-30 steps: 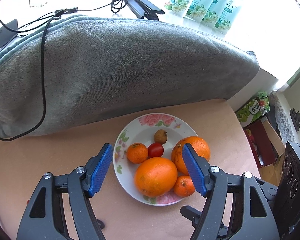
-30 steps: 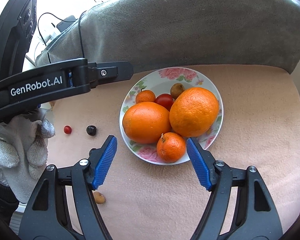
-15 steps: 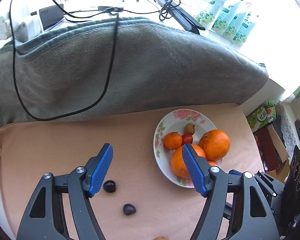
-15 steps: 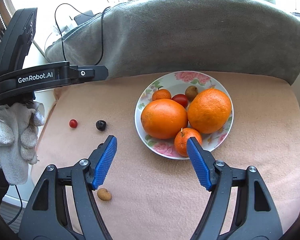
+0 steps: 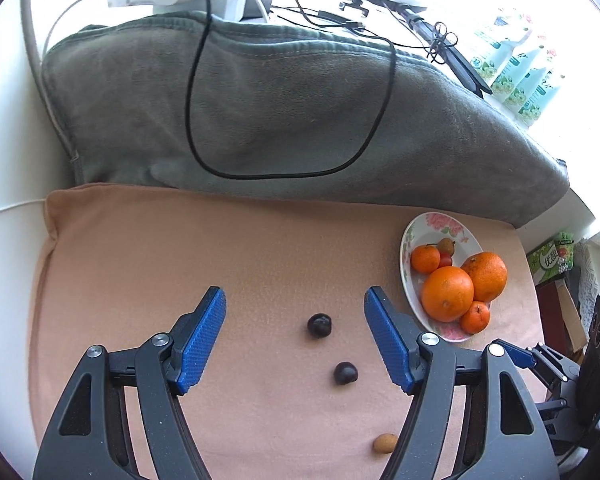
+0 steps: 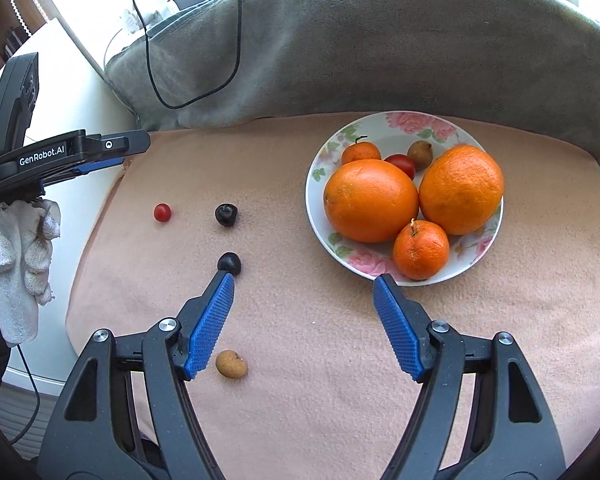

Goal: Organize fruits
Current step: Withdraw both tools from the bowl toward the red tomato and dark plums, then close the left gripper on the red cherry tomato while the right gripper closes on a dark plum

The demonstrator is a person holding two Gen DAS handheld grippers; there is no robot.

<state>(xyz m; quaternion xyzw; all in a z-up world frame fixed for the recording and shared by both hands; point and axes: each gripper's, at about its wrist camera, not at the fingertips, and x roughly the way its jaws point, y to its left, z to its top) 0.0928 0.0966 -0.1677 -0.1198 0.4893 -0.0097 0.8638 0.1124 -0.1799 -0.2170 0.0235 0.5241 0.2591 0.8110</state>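
Note:
A flowered plate on the peach cloth holds two big oranges, two small mandarins, a cherry tomato and a brownish fruit. Loose on the cloth lie two dark round fruits, a red cherry tomato and a tan longan-like fruit. My left gripper is open, with the dark fruits below, between its blue pads. My right gripper is open over bare cloth, its right fingertip near the plate's rim.
A grey blanket with a black cable bulges behind the cloth. Chargers and bottles stand beyond it. A gloved hand holds the left gripper at the cloth's left edge. Boxes sit past the right edge.
My left gripper has swung left from over the plate to above the loose dark fruits. The right gripper has drifted left too, so the plate now sits to its right.

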